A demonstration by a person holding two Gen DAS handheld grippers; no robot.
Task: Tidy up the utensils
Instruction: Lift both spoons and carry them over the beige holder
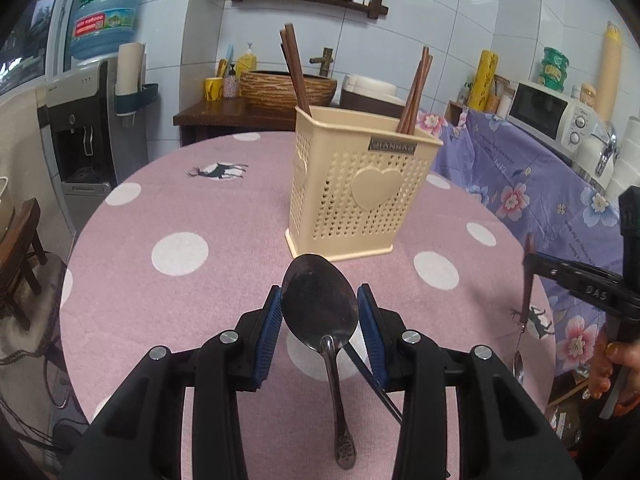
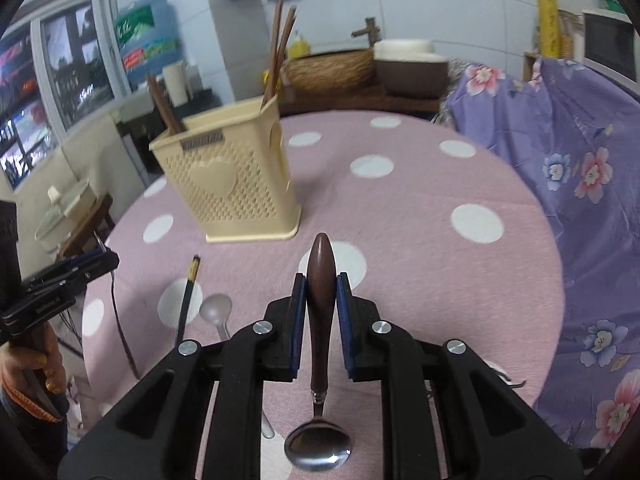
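Observation:
A cream perforated utensil holder [image 1: 356, 192] with brown chopsticks [image 1: 296, 72] in it stands on the pink dotted table [image 1: 180, 208]; it also shows in the right wrist view [image 2: 232, 184]. My left gripper [image 1: 320, 308] is shut on the bowl of a large dark metal spoon [image 1: 320, 304], handle pointing back toward the camera. My right gripper [image 2: 321, 300] is shut on the brown wooden handle of a small spoon [image 2: 320, 300], whose metal bowl hangs below; it also shows in the left wrist view [image 1: 524, 308]. A black chopstick [image 2: 186, 300] and a light spoon [image 2: 216, 312] lie on the table.
A purple floral cloth [image 1: 520, 176] covers furniture right of the table. A water dispenser [image 1: 80, 128] stands at the left, a wooden basin [image 1: 288, 88] and shelf behind, a microwave [image 1: 552, 112] at the far right.

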